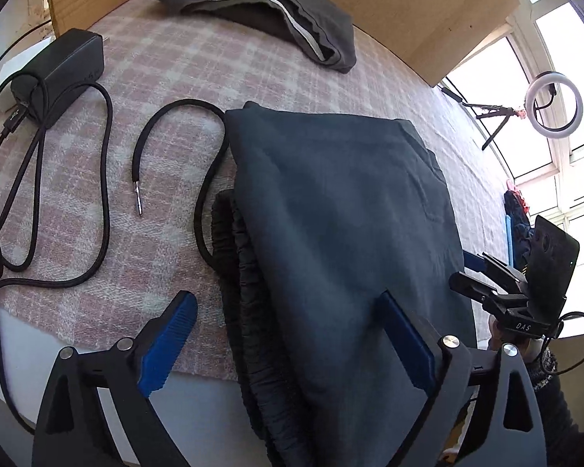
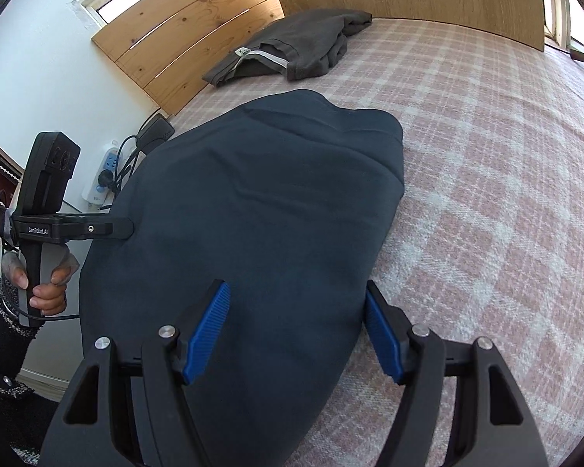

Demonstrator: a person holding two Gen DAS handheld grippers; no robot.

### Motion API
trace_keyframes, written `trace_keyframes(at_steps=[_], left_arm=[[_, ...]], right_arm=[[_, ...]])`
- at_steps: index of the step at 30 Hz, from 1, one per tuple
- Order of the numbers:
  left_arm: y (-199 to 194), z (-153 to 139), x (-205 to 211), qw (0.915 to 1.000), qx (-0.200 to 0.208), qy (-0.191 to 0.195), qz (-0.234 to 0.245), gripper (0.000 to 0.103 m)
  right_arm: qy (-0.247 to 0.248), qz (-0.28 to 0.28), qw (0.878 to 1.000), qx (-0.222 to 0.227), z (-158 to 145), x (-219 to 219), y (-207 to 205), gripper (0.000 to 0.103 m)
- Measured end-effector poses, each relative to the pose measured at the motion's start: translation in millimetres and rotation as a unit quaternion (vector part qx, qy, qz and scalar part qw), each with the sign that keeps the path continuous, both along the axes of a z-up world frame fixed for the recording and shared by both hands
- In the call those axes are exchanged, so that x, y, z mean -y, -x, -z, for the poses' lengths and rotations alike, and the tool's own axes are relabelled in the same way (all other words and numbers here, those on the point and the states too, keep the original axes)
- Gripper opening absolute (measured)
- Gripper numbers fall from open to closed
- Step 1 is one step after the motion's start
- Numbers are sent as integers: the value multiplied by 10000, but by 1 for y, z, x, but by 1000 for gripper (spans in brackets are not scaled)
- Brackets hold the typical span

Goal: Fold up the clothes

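A folded dark blue pair of trousers (image 1: 342, 214) lies on the plaid blanket, its gathered waistband (image 1: 249, 311) toward me. My left gripper (image 1: 288, 340) is open and straddles that waistband: one pad hovers over the blanket, the other rests on the cloth. A black drawstring (image 1: 198, 155) trails out to the left. In the right wrist view the same trousers (image 2: 261, 202) fill the centre. My right gripper (image 2: 296, 334) is open, with the garment's near right edge between its blue pads. A hand (image 2: 46, 288) holds the left gripper at that garment's left side.
A folded grey garment (image 1: 268, 11) lies at the back by the wooden headboard (image 1: 408, 7). A black power adapter (image 1: 58, 74) with looped cables (image 1: 39, 194) sits at the left. A power strip (image 2: 105, 179) and a ring light (image 1: 553, 105) stand off the bed. Bare blanket (image 2: 486, 194) stretches right.
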State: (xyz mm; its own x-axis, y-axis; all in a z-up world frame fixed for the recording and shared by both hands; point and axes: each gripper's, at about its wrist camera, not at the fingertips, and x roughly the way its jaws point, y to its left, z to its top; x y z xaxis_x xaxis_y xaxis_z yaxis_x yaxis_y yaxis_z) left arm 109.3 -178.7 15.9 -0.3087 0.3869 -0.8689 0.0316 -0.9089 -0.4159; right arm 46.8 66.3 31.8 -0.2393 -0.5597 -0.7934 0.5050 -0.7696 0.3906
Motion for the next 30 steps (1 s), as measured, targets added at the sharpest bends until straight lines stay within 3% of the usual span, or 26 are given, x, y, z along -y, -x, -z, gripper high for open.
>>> trace_keyframes(at_steps=[2, 4, 7, 10, 14, 16, 19, 20, 21, 24, 27, 28, 29, 30], left_arm=[[1, -1, -10, 9997, -59, 12, 237, 90], [2, -3, -12, 9995, -102, 139, 275, 85], [-1, -5, -5, 9996, -141, 87, 240, 70], [-7, -13, 1, 9993, -337, 79, 136, 50], [-13, -28, 10, 9984, -544, -93, -145, 14], [-13, -27, 12, 9981, -551, -135, -254, 14], [-12, -10, 25, 9970, -290, -375, -612, 38], [-12, -4, 30, 9958, -171, -493, -755, 50], [-13, -2, 34, 9953, -111, -514, -819, 58], [-13, -1, 30, 9965, -124, -399, -727, 67], [-11, -1, 20, 9977, -249, -307, -551, 68], [-10, -1, 15, 9980, -289, -314, -463, 63], [-9, -1, 11, 9982, -285, -332, -409, 44], [-8, 0, 8, 9984, -271, -351, -362, 42]], right_arm=[[-32, -65, 10000, -38, 0, 5, -2, 63], [56, -89, 9999, 95, 1, 5, 0, 44], [218, -86, 9993, 297, 4, 5, 1, 19], [325, -93, 9989, 336, 2, 9, -1, 12], [375, 20, 9987, 335, -7, 12, -3, 10], [260, 65, 9985, 478, -6, 12, 1, 10], [131, 12, 9981, 602, -1, 12, 4, 10], [110, -22, 9982, 596, -2, 12, 4, 11], [93, -30, 9978, 649, -2, 11, 4, 16], [-77, 123, 9967, 794, 1, 5, 8, 34], [279, 123, 9956, 884, 10, 2, 8, 36], [397, 89, 9954, 870, 11, 3, 7, 36], [405, 56, 9958, 822, 12, 5, 6, 33], [342, 39, 9965, 768, 12, 8, 4, 22]])
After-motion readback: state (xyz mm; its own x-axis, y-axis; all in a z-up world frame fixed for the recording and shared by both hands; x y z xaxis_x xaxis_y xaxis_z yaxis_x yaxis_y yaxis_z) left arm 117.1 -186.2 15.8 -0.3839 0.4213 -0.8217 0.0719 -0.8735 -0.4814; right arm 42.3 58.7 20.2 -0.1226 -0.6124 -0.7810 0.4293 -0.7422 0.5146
